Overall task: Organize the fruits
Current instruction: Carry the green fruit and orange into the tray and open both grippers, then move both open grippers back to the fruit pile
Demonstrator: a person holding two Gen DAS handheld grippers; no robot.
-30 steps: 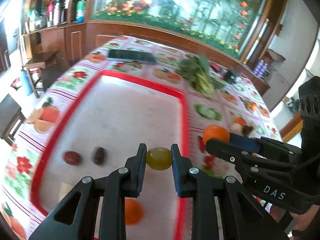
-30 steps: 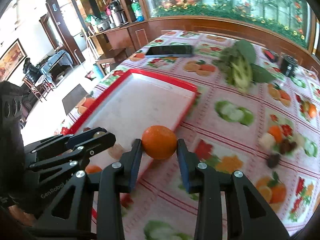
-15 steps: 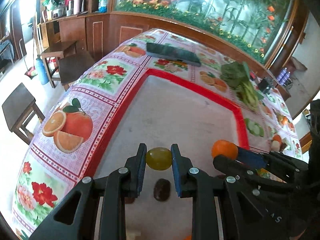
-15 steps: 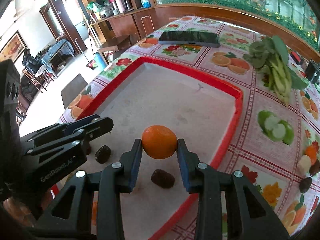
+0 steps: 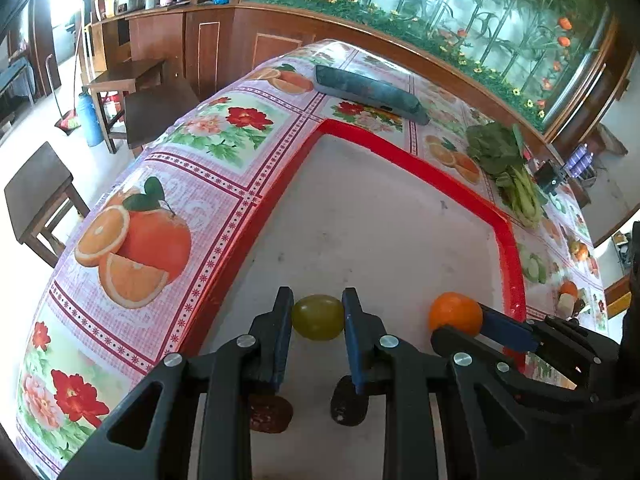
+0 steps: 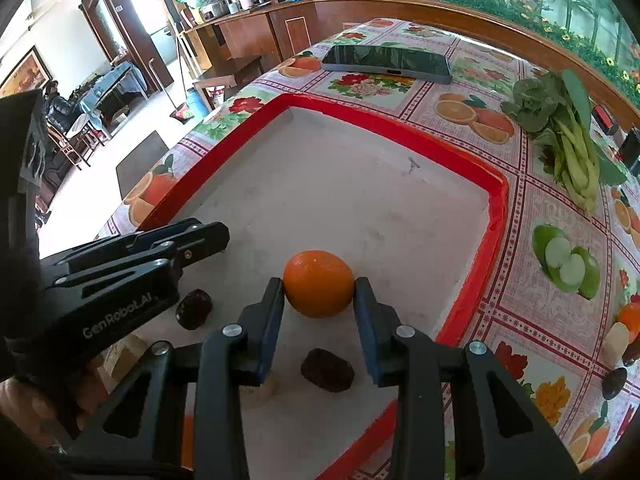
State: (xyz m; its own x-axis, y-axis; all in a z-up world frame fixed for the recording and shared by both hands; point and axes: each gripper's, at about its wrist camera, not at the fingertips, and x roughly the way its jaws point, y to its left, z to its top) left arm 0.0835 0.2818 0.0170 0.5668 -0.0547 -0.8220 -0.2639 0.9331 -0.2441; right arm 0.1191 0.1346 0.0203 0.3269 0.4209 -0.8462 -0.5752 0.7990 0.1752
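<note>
A: What's hidden in the left wrist view?

B: Two dark dates low in the frame: the reddish date (image 5: 269, 416) and the darker date (image 5: 347, 402) are each partly covered by the left gripper (image 5: 317, 317). The phone (image 5: 370, 94) at upper centre is blurred.

A: And the right wrist view?

B: The left gripper (image 6: 208, 236) shows side-on at left, so whatever it holds is out of sight. An orange fruit (image 6: 187, 440) at the bottom is nearly all behind the right gripper (image 6: 319, 286). Small items (image 6: 618, 344) at the right edge are cut off.

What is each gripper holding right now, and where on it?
The left gripper pinches a round yellow-green fruit by its opposite sides; the right gripper pinches a round orange likewise.
</note>
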